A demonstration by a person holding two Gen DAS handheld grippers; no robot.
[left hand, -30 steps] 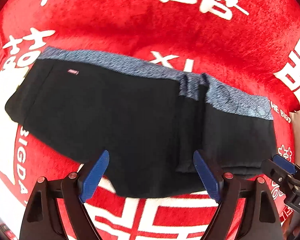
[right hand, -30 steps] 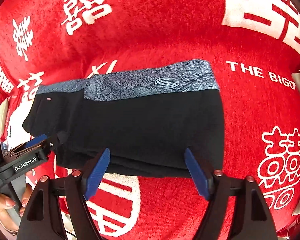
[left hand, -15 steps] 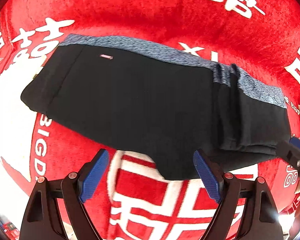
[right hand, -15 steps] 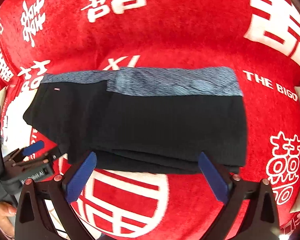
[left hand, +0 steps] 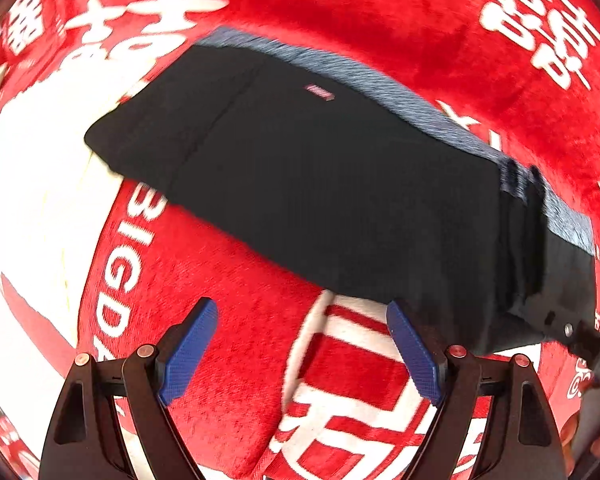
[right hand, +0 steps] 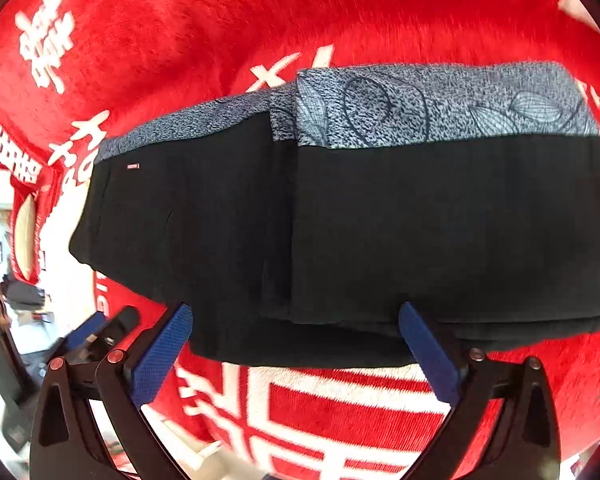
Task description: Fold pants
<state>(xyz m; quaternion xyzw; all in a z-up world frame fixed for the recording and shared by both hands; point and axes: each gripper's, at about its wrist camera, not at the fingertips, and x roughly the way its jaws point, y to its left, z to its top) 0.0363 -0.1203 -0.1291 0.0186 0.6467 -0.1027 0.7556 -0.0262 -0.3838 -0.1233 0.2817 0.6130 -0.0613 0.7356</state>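
Your pants (right hand: pixel 340 232) lie flat on the red cloth (right hand: pixel 220 20), right side folded over. Your left hand-held gripper (left hand: pixel 302 350) and right hand-held gripper (right hand: pixel 296 356) hang spread at the near hem, pinching nothing.

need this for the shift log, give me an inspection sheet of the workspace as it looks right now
Surface: red plush blanket with white characters and lettering, covering the whole work area.
Job's things: black pants with a grey patterned waistband, lying flat, one side already folded over into layers; small red tag near the waistband.
Clutter: nothing seen on the blanket.
Grippers: left gripper open, empty, at the near hem; right gripper open, empty, fingers at the near edge of the folded part.
Cables: nothing seen.
Surroundings: a blurred room strip at the left edge of the right wrist view, too unclear to name.
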